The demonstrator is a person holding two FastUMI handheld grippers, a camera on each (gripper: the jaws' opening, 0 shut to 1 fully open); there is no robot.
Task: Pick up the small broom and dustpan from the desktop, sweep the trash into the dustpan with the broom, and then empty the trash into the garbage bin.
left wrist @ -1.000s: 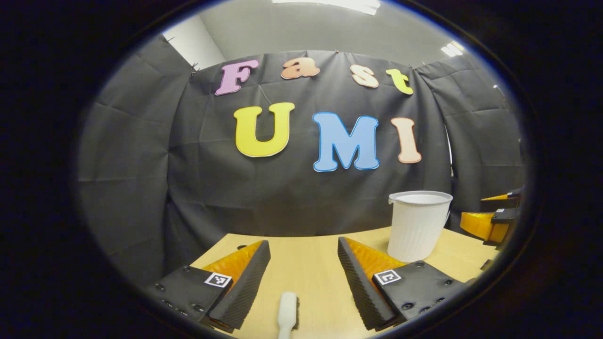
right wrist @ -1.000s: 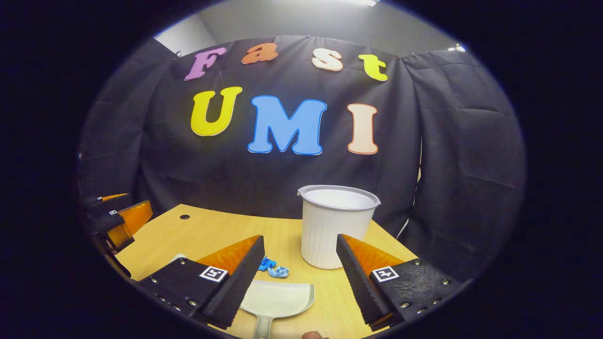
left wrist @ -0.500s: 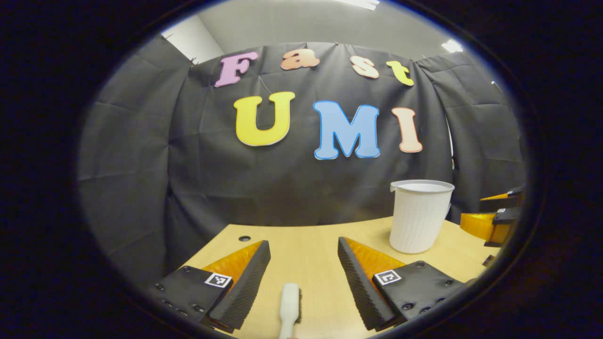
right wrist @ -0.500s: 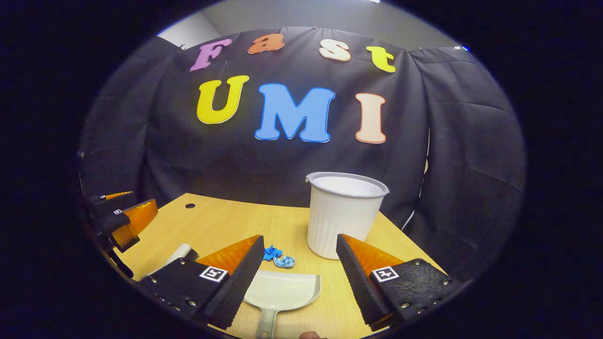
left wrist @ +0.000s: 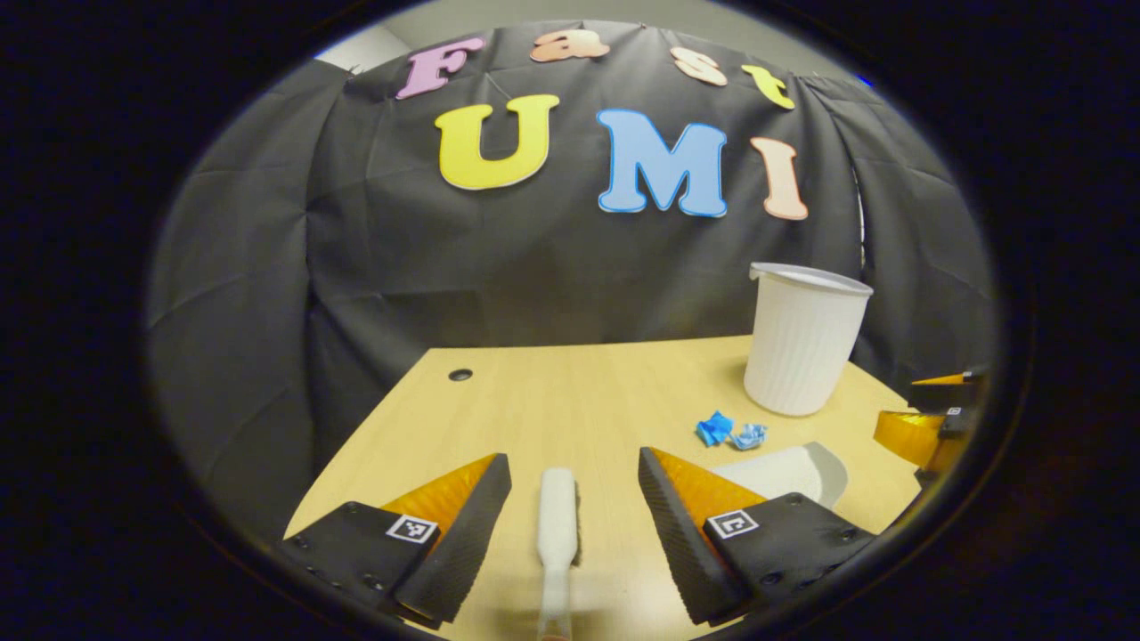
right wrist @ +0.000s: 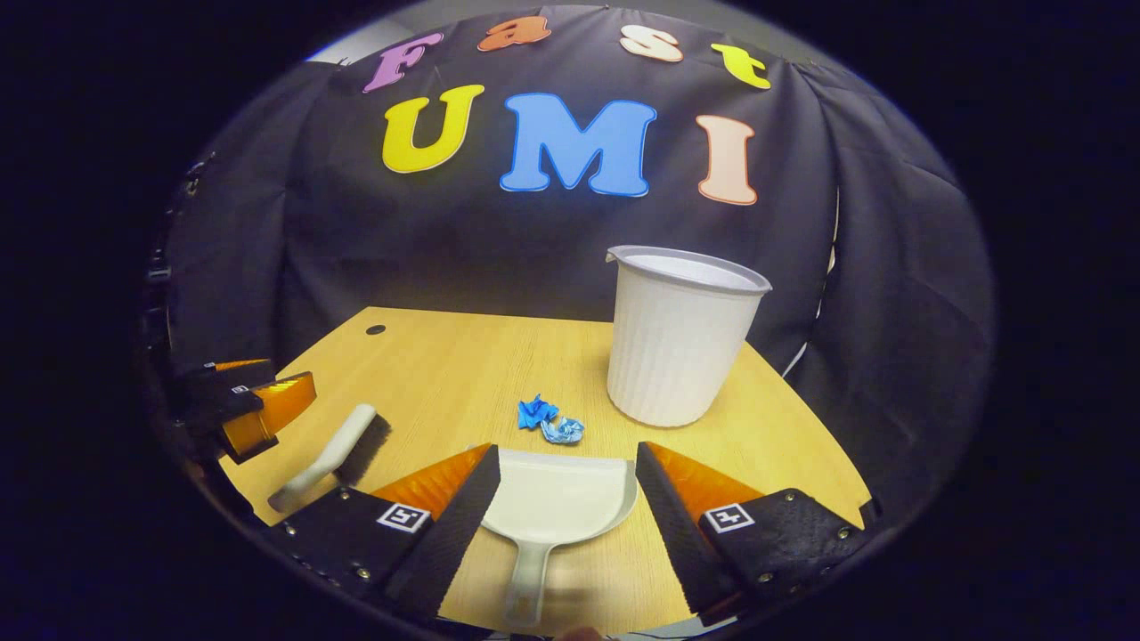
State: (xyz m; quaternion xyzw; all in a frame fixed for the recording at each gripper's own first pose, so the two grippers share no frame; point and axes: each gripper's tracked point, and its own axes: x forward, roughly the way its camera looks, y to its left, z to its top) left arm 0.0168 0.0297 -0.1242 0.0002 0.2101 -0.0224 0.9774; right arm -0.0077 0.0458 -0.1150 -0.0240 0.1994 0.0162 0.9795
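Note:
A small white broom (left wrist: pixel 558 525) lies flat on the wooden desk, right between the fingers of my open left gripper (left wrist: pixel 574 476), untouched. In the right gripper view the broom (right wrist: pixel 331 455) lies at the left, dark bristles facing right. A white dustpan (right wrist: pixel 552 499) rests on the desk between the fingers of my open right gripper (right wrist: pixel 565 463), handle pointing toward the camera. The dustpan (left wrist: pixel 793 467) also peeks out behind the left gripper's right finger. Crumpled blue trash (right wrist: pixel 549 420) lies just beyond the pan's mouth. A white ribbed bin (right wrist: pixel 679 334) stands upright behind it.
The desk (right wrist: pixel 445 365) has a cable hole (right wrist: pixel 375 329) near its far left corner. Black cloth walls close off the back and sides. The left gripper (right wrist: pixel 254 405) shows at the left edge of the right gripper view; the right gripper (left wrist: pixel 926 418) at the right edge of the left one.
Both cameras have tilted downward and risen, so more of the desk, the broom, the dustpan and the blue trash came into sight. Both grippers stay open.

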